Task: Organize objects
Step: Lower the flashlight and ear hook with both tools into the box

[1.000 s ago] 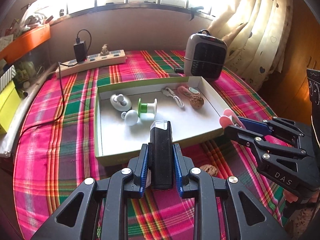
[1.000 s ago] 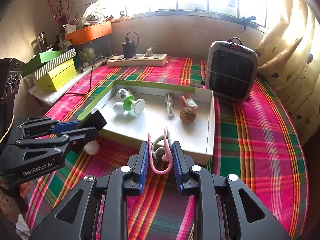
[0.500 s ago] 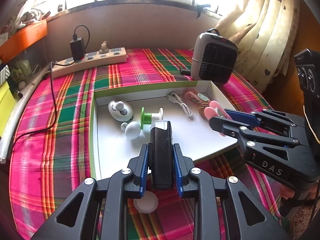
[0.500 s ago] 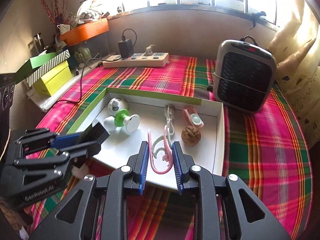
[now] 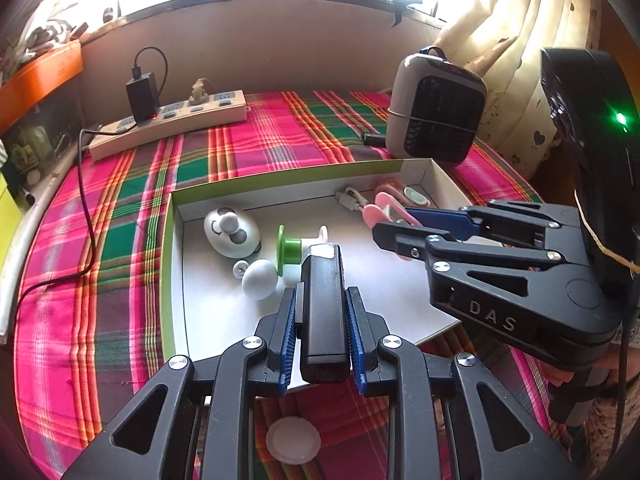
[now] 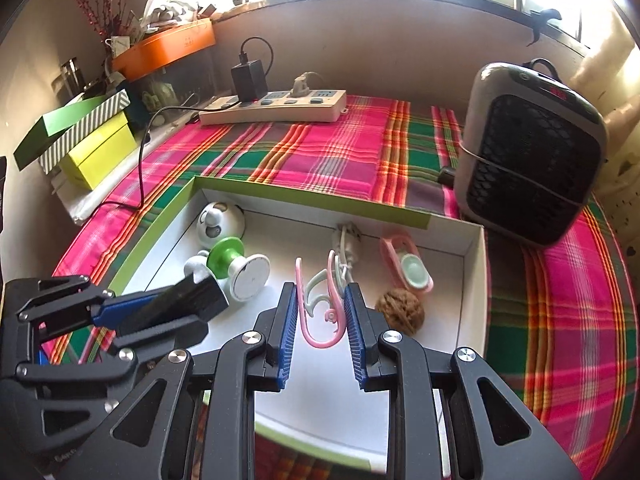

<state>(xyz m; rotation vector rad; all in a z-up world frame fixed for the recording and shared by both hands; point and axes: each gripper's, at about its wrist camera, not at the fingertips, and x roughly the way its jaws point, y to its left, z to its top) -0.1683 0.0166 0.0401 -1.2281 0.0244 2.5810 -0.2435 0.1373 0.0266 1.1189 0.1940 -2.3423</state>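
Note:
My left gripper (image 5: 322, 308) is shut on a black rectangular block (image 5: 323, 308) and holds it over the front of the white tray (image 5: 208, 320). It also shows in the right wrist view (image 6: 176, 306). My right gripper (image 6: 320, 312) is shut on a pink clip (image 6: 320, 312) above the tray (image 6: 474, 280); the clip's tip shows in the left wrist view (image 5: 378, 210). In the tray lie a white egg-shaped toy (image 5: 230, 232), a green spool (image 6: 228, 258), a white ball (image 5: 260, 278), a cable (image 6: 346, 244), a pink case (image 6: 408, 264) and a walnut (image 6: 400, 312).
A small grey heater (image 6: 532, 164) stands behind the tray on the right. A power strip (image 6: 276, 106) with a black charger lies at the back. Green and yellow boxes (image 6: 88, 140) sit at the left. A white disc (image 5: 294, 440) lies on the plaid cloth (image 5: 80, 320) in front of the tray.
Both grippers have moved forward and now hang over the tray, each still holding its object. The tray looks larger and closer in both views.

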